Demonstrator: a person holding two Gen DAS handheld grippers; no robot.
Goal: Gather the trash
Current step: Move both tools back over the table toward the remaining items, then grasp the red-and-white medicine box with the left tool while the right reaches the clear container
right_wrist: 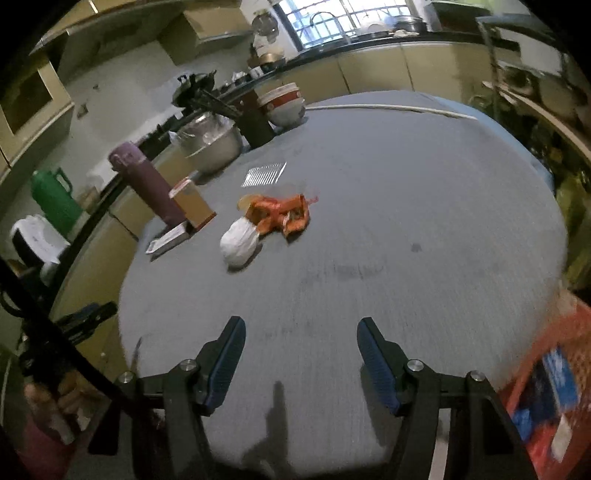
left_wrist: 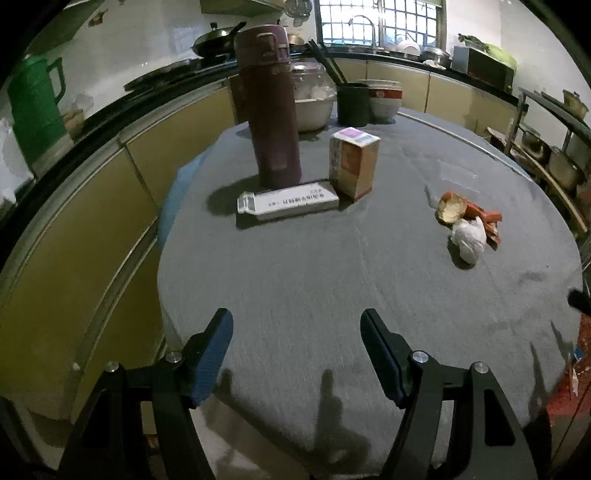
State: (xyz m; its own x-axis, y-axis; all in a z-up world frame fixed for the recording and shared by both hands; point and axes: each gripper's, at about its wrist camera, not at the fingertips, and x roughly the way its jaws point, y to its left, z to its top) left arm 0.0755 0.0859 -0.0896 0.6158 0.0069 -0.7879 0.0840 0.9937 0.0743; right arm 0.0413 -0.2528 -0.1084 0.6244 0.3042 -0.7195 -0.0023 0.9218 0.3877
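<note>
Hidden: we see an orange-red bin (right_wrist: 546, 373) cut off at the right view's blurred lower right; contents unreadable.
Left gripper (left_wrist: 296, 356): jaws wide apart, nothing between them.
Right gripper (right_wrist: 301, 363): jaws apart, empty.
Trash: white crumpled wad (left_wrist: 468, 236), orange wrapper (left_wrist: 485, 218) and peel (left_wrist: 451, 207) touching, well ahead of both jaws, right of the left gripper's line.
Room: we note bare grey worktop (left_wrist: 295, 273) between jaws and trash; flask (left_wrist: 269, 107) and cartons (left_wrist: 354, 162) stand farther left.

You're in a home kitchen: wok (left_wrist: 214, 38) on the stove, sink tap (left_wrist: 364, 27) under the barred window (left_wrist: 380, 20), yellow cabinets (left_wrist: 399, 86).
</note>
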